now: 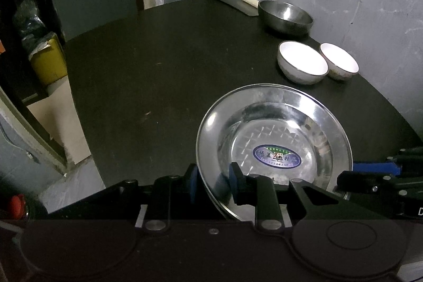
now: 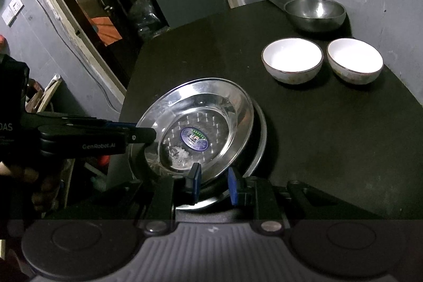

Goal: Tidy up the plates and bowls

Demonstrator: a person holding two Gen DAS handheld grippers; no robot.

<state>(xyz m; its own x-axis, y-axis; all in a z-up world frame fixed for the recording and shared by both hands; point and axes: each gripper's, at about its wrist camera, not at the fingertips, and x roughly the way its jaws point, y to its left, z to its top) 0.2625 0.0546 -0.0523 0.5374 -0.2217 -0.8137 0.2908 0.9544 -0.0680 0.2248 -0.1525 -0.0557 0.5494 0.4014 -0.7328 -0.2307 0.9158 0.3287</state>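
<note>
A steel plate with an oval sticker [image 1: 275,134] [image 2: 201,128] sits tilted on a second steel plate [image 2: 260,139] on the black table. My left gripper [image 1: 212,183] straddles the top plate's left rim with its jaws apart; it also shows in the right wrist view [image 2: 142,135]. My right gripper [image 2: 212,184] straddles the plates' near rim, jaws apart; it shows in the left wrist view [image 1: 370,176]. Two white bowls [image 2: 292,60] [image 2: 354,60] stand side by side behind. A steel bowl [image 2: 316,12] stands at the far corner.
A cleaver with a pale handle [image 1: 232,3] lies behind the steel bowl by the grey wall. The black table [image 1: 148,75] ends at its left edge, with a yellow bin [image 1: 49,62] and shelving on the floor beyond.
</note>
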